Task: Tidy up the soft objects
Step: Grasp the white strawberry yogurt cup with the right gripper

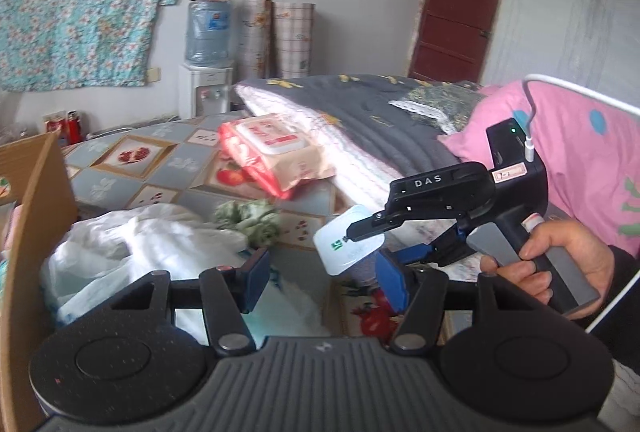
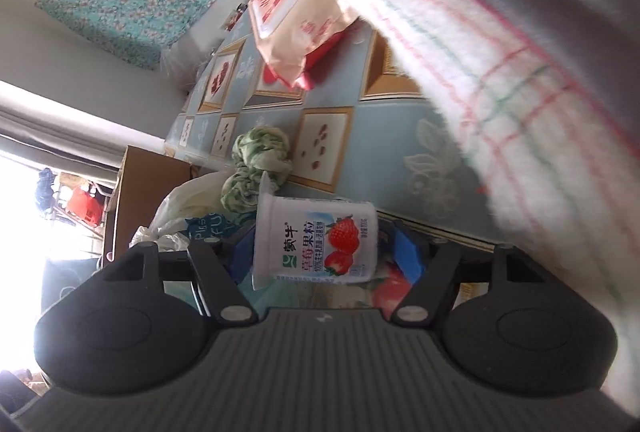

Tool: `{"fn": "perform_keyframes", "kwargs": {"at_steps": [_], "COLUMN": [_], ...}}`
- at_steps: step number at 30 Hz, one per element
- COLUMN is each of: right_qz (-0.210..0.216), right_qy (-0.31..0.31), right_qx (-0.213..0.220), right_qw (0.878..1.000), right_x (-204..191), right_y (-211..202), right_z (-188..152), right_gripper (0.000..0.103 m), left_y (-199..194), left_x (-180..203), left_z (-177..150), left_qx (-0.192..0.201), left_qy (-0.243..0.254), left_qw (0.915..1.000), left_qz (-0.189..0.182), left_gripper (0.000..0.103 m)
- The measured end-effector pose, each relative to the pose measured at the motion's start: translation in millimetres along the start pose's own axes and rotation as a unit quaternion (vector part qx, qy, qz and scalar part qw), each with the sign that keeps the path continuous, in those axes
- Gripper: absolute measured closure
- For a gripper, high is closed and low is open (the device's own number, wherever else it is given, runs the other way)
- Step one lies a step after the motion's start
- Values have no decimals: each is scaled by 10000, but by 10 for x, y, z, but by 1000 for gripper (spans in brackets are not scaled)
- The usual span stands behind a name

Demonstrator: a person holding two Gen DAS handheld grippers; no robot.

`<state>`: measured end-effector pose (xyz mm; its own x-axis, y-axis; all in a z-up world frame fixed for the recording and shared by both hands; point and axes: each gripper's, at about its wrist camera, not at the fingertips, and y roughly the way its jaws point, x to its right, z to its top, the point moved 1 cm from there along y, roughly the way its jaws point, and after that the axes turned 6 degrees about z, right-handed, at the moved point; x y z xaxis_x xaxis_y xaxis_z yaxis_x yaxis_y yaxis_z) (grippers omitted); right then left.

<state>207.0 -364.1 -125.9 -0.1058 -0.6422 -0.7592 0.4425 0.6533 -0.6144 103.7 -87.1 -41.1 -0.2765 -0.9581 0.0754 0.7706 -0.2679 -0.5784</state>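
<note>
My right gripper [image 2: 324, 252] is shut on a white strawberry yogurt cup [image 2: 316, 244], which lies sideways between the blue pads. In the left wrist view the same right gripper [image 1: 368, 244], held by a hand [image 1: 560, 264], carries the cup [image 1: 340, 248] above the patterned tablecloth [image 1: 132, 160]. My left gripper [image 1: 324, 280] stands open just below it, nothing between its pads. A crumpled green-and-white cloth [image 1: 250, 220] [image 2: 256, 160] lies on the table beyond the cup. A pink wet-wipes pack [image 1: 272, 152] [image 2: 296, 24] rests further back against the quilt.
A white plastic bag [image 1: 132, 244] [image 2: 180, 208] lies at the left beside an open cardboard box [image 1: 36, 192] [image 2: 144, 184]. A folded grey quilt [image 1: 360, 136] [image 2: 480, 52] with checked lining and a pink pillow [image 1: 580, 152] fill the right. A water dispenser [image 1: 208, 88] stands behind.
</note>
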Motion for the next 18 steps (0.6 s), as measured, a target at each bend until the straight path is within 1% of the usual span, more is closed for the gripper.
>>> {"fn": "perform_keyframes", "kwargs": {"at_steps": [3, 5, 9, 12, 15, 17, 18], "right_qz": [-80, -121, -149, -147, -179, -133, -121], "right_qy": [30, -30, -266, -409, -485, -457, -453], "right_qx": [48, 67, 150, 239, 275, 287, 299], "right_qw": [10000, 9999, 9994, 9988, 9983, 9985, 9985], "right_x": [46, 52, -13, -49, -43, -20, -6], "right_y": [-98, -134, -217, -258, -249, -229, -223], "right_z": [-26, -35, -42, 16, 86, 127, 146], "right_gripper": [34, 35, 35, 35, 35, 36, 40], "left_y": [138, 246, 481, 596, 721, 831, 880], "left_x": [173, 276, 424, 507, 608, 666, 699], "left_z": [17, 21, -6, -22, -24, -17, -17], "left_qx": [-84, -211, -551, -602, -594, -619, -628], "left_qy": [232, 366, 466, 529, 682, 772, 810], "left_qw": [9996, 9989, 9973, 9967, 9959, 9951, 9947], "left_qz": [-133, -190, -133, -162, -62, 26, 54], "left_gripper": [43, 41, 40, 36, 36, 36, 36]}}
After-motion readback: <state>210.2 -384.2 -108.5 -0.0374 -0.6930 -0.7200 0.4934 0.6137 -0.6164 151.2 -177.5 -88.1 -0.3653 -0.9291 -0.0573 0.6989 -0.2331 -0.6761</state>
